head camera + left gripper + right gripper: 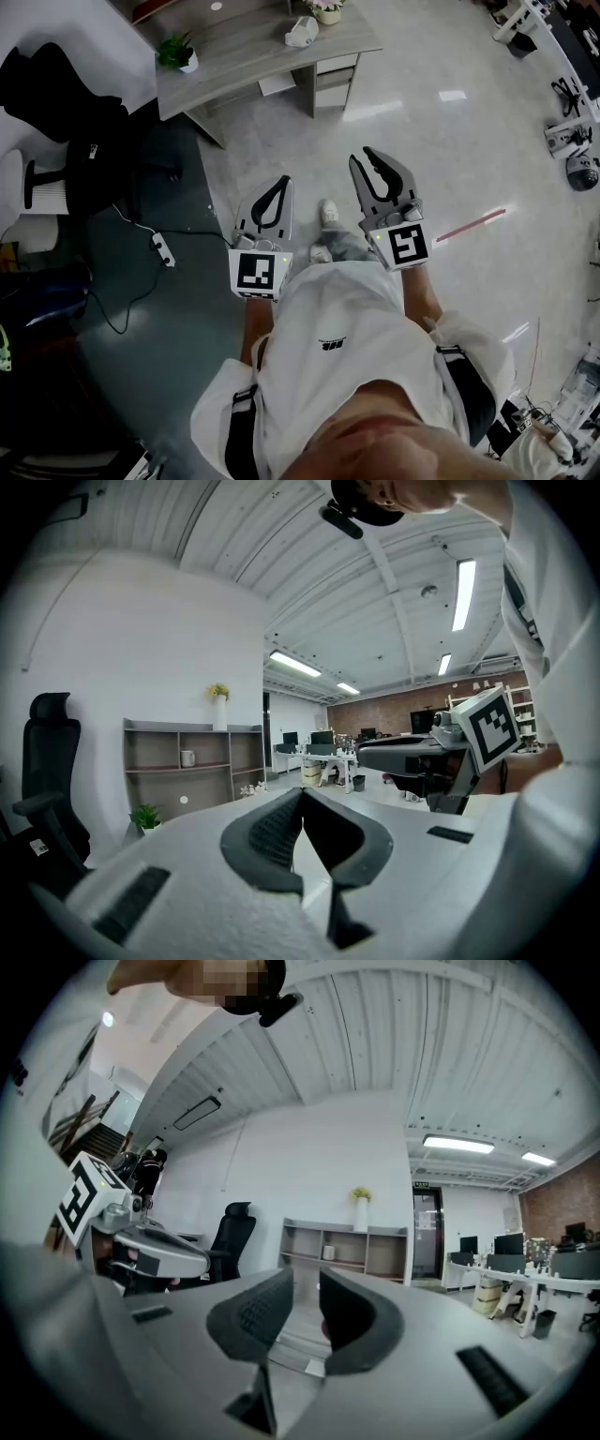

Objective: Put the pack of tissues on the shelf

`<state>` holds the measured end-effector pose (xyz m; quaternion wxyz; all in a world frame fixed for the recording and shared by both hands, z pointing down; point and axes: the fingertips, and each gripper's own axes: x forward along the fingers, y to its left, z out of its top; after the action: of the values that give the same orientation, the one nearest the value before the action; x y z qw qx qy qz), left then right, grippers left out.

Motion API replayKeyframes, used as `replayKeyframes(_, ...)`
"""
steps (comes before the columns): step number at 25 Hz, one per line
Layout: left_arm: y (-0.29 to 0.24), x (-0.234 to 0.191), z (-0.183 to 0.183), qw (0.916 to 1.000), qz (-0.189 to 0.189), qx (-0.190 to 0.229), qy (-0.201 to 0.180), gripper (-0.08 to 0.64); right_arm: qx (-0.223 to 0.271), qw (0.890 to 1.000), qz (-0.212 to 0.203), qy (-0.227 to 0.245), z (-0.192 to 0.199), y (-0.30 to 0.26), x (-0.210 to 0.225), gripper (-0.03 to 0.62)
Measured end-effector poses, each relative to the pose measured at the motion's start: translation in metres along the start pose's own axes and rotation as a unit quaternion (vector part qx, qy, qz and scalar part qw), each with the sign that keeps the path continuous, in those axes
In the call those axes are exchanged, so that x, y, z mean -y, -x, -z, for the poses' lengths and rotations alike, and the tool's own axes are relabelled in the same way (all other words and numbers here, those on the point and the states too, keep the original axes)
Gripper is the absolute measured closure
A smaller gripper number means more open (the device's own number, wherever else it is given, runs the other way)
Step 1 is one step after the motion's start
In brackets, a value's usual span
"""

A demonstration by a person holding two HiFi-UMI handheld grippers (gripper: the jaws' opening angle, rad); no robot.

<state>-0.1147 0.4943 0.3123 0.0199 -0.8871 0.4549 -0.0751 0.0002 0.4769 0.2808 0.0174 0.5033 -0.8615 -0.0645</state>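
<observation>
Left tongs (302, 797) are pressed together, right tongs (306, 1288) are spread a little, both empty and facing the shelf (389, 1254)

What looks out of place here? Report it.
Nothing is spilled or damaged. Only a power strip and its cable lie loose on the floor at the person's left, which is a possible trip hazard.

Glossy pale floor (422, 131) lay open ahead, bounded by a black office chair (56, 94) and a grey wooden shelf (244, 47).
</observation>
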Motion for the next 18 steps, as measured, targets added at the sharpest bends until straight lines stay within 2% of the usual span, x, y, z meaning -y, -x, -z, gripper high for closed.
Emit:
replayKeyframes(12, -0.077, -0.031, 0.002, 1.0, 0.003, -0.009, -0.002, 0.531, -0.008, 1.0, -0.019, 0.006, 0.019, -0.066, 0.05, 0.502)
replayKeyframes(16, -0.103, -0.043, -0.004, 0.9999, -0.006, -0.008, 0.008, 0.531, -0.005, 1.0, -0.027, 0.003, 0.021, -0.09, 0.066, 0.502)
replayKeyframes(18, -0.116, -0.048, -0.003, 0.9999, -0.009, -0.007, -0.001, 0.531, -0.005, 0.999, -0.032, 0.002, 0.022, -0.1, 0.075, 0.502)
